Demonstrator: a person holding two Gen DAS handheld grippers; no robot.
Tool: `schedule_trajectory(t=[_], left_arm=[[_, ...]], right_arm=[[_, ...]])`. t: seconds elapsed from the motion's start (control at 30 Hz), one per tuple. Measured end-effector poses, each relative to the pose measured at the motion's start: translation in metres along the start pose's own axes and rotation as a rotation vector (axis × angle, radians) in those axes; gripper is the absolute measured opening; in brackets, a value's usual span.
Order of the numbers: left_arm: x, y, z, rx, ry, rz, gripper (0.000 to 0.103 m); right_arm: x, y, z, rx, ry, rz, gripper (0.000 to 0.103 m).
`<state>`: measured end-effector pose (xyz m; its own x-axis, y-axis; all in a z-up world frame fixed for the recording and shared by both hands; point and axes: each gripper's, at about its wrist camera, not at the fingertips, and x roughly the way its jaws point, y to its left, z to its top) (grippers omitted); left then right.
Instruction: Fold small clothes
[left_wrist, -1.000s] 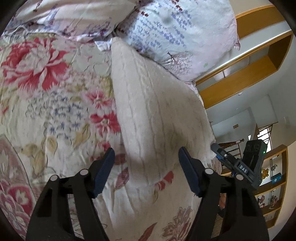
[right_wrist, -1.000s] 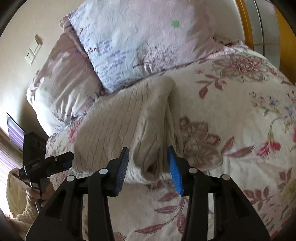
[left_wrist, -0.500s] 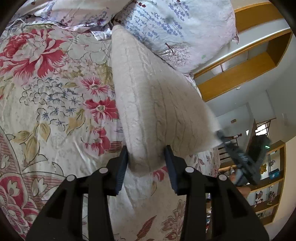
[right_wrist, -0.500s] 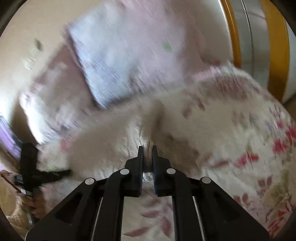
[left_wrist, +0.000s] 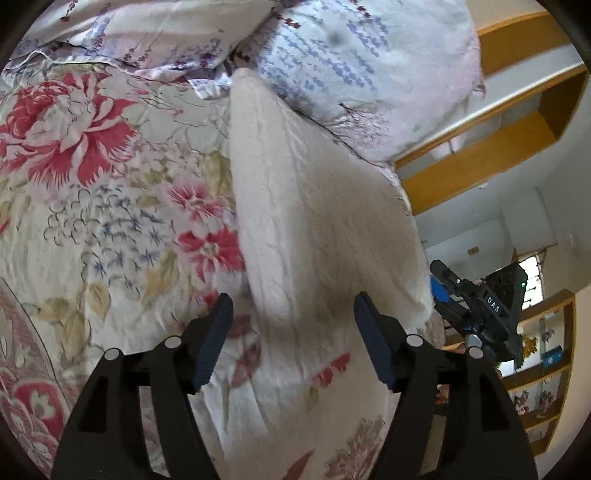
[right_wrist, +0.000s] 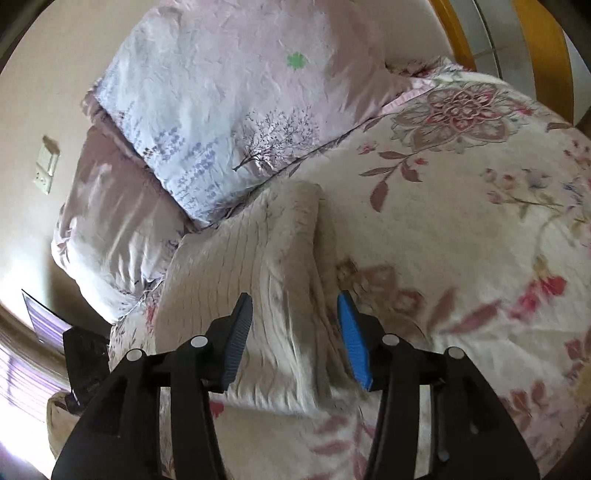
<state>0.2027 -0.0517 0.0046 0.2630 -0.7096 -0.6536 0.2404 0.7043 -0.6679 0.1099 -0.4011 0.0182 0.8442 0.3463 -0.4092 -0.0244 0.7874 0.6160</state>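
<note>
Bed was covered with a cream floral bedspread printed with red and pink blooms; in the right wrist view the print showed mauve leaves and a medallion flower. A folded cream knit garment lay flat on the bedspread, its far end touching a lavender-print pillow at the head of the bed. A second, mauve pillow lay just beside the first.

White letters "DAS" — on the right tool body, left wrist view.
</note>
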Motion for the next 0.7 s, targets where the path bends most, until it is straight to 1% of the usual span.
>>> schedule_trajectory(t=[0.03,0.07,0.1,0.17,0.2,0.23,0.3,0.33,0.37,0.4,0.47,0.53,0.6,0.63,0.7], left_arm=[[0.001,0.0,0.0,-0.003,0.001,0.005,0.068],[0.001,0.0,0.0,-0.003,0.001,0.008,0.068],[0.001,-0.001,-0.001,0.002,-0.001,0.011,0.069],[0.0,-0.004,-0.001,0.016,-0.002,0.015,0.072],[0.0,-0.005,0.0,0.023,-0.005,0.02,0.073],[0.001,-0.008,0.0,0.031,-0.007,0.024,0.074],[0.002,-0.009,0.0,0.044,-0.006,0.03,0.074],[0.009,-0.012,0.006,0.047,-0.004,0.032,0.074],[0.011,-0.013,0.007,0.05,-0.003,0.039,0.074],[0.012,-0.013,0.007,0.052,-0.003,0.045,0.074],[0.013,-0.015,0.007,0.063,-0.006,0.053,0.074],[0.013,-0.018,0.006,0.079,-0.01,0.064,0.074],[0.013,-0.021,0.007,0.097,-0.021,0.087,0.075],[0.015,-0.023,0.009,0.106,-0.027,0.103,0.077],[0.018,-0.029,0.015,0.131,-0.038,0.138,0.078]], right_arm=[[0.01,0.003,0.002,-0.005,0.014,-0.004,0.03],[0.014,0.004,0.003,-0.016,0.021,0.002,0.016],[0.018,0.008,0.002,-0.035,0.021,0.002,0.012],[0.01,0.017,0.001,-0.09,-0.056,-0.041,0.011],[0.006,0.017,0.001,-0.095,-0.083,-0.064,0.011],[0.006,0.014,0.001,-0.088,-0.09,-0.077,0.011],[0.013,0.001,0.0,-0.049,-0.059,-0.104,0.011],[0.019,-0.007,-0.004,-0.025,-0.037,-0.113,0.011],[0.021,-0.011,-0.007,-0.009,-0.041,-0.098,0.011],[0.021,-0.011,-0.008,-0.01,-0.046,-0.097,0.011],[0.019,-0.003,-0.006,-0.049,-0.043,-0.13,0.012],[0.015,0.006,-0.004,-0.081,-0.05,-0.157,0.017],[0.007,0.014,-0.003,-0.109,-0.088,-0.168,0.024],[0.001,0.021,-0.001,-0.134,-0.123,-0.176,0.031],[-0.003,0.031,0.001,-0.171,-0.148,-0.177,0.042]])
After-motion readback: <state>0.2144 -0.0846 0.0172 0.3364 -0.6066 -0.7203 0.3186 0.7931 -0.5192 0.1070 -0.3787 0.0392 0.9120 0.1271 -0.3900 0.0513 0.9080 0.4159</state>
